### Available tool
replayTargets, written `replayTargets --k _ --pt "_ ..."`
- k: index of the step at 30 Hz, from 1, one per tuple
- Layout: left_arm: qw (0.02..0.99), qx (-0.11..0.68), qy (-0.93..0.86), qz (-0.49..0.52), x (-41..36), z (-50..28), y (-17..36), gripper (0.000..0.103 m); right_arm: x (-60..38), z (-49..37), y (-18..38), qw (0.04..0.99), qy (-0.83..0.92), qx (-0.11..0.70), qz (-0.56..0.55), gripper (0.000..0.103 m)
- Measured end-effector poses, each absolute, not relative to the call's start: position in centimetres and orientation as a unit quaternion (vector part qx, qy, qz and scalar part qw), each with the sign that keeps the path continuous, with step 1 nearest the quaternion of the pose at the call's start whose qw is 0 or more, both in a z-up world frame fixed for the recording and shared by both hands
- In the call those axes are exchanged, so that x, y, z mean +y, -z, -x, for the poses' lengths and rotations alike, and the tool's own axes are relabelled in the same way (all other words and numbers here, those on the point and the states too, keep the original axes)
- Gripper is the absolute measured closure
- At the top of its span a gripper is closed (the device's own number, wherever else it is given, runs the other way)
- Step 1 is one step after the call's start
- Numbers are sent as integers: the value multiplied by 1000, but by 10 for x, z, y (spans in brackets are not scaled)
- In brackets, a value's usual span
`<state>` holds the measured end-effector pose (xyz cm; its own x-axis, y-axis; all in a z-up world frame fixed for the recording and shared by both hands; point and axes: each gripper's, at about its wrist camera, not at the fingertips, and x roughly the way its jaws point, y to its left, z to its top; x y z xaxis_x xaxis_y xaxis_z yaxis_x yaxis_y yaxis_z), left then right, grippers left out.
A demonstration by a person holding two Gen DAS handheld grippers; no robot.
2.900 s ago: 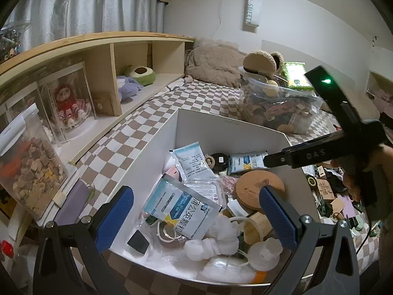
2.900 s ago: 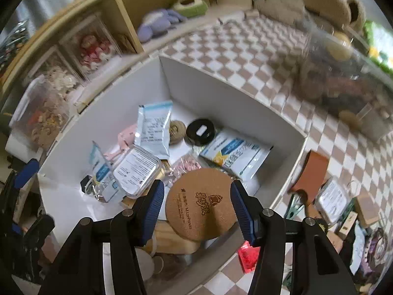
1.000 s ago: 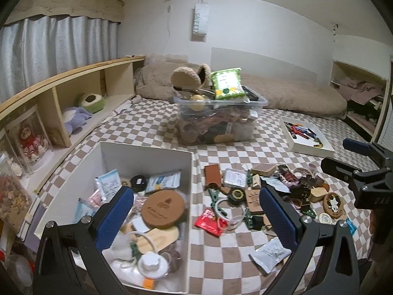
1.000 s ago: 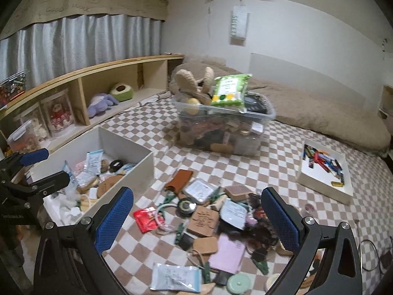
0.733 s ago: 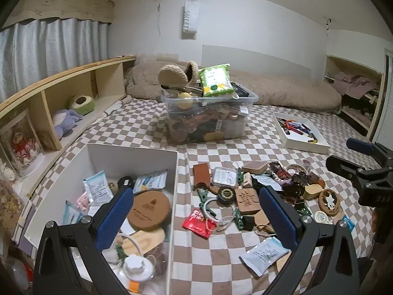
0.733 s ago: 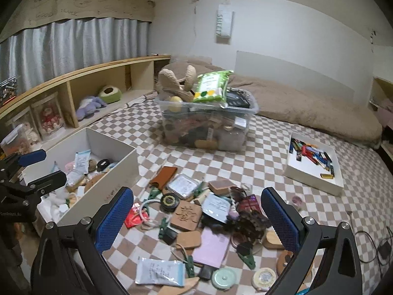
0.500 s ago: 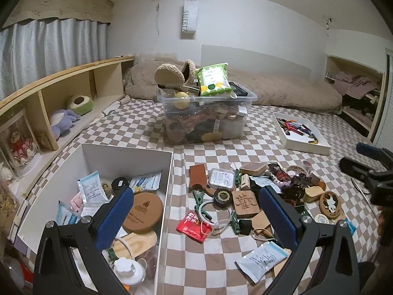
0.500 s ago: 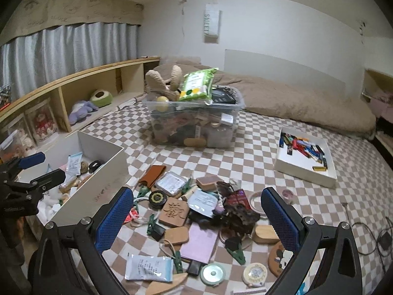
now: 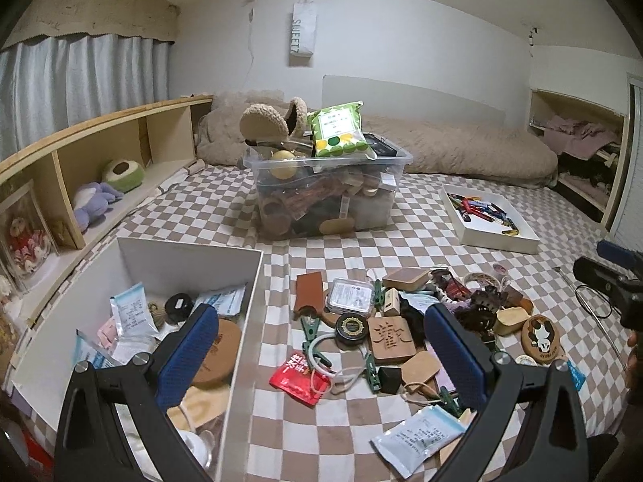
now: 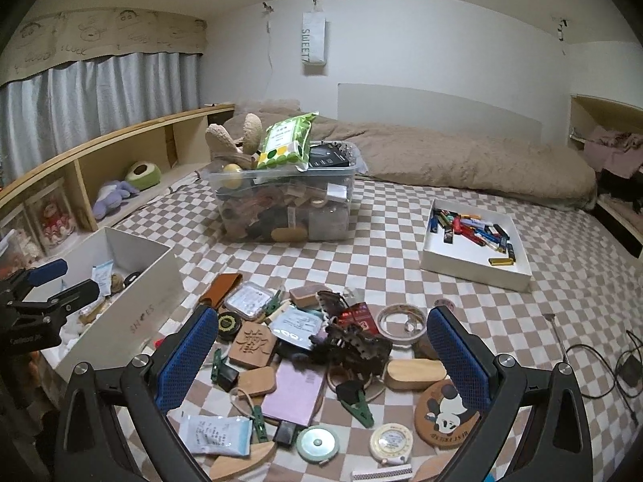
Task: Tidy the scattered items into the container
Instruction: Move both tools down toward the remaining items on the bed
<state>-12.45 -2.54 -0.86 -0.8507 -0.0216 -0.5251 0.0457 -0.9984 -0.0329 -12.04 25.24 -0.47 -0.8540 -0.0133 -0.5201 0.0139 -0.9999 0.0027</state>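
Both claws hang above the checkered bedspread (image 9: 422,217) with their blue-padded fingers spread wide and nothing between them: the left gripper (image 9: 321,351) fills the bottom of its own view, one finger in front of the white box (image 9: 241,321) at lower left and the other in front of the clutter at lower centre; the right gripper (image 10: 321,355) sits the same way, low in its view, over the middle of the heap. The scattered items (image 10: 321,345) lie in a loose pile on the bedspread just to the right of the box: a carved wooden block (image 9: 390,339), a red sachet (image 9: 299,375), a round black tin (image 9: 351,327), green clips, a brown leather sleeve (image 9: 308,293), a blue and white packet (image 9: 418,440) at lower right, and, in the right wrist view, a lilac notepad (image 10: 293,395) and a panda coaster (image 10: 446,411). The box already holds packets, a cork disc (image 9: 219,345) and a small black tin. Further back, in the upper centre of both views, stands a clear tub (image 9: 329,197) heaped with odds and ends, a green pack (image 9: 339,134) on top, and to the right of it a shallow white tray (image 9: 494,235) of coloured sticks. A wooden shelf (image 9: 100,148) runs along the left, plush toys in its bays
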Motion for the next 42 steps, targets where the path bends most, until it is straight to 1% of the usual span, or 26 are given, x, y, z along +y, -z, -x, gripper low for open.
replayTargets --k 4,13,26,30,39,42 --pt "8 6 965 -263 -13 124 18 0 259 119 12 -9 963 0 -269 0" --pt "-24 -11 959 -281 12 128 38 0 276 116 38 -33 959 -19 -281 0" --pt "-44 -5 938 -344 35 129 83 0 289 112 94 -57 938 -55 -338 0" --pt "-41 -13 930 -365 41 130 99 0 293 114 115 -59 927 -64 -365 0" --pt "-46 -6 911 -410 42 127 132 0 298 115 139 -63 912 -86 -395 0" --pt "-40 -18 897 -439 44 126 146 0 299 116 148 -63 905 -93 -410 0"
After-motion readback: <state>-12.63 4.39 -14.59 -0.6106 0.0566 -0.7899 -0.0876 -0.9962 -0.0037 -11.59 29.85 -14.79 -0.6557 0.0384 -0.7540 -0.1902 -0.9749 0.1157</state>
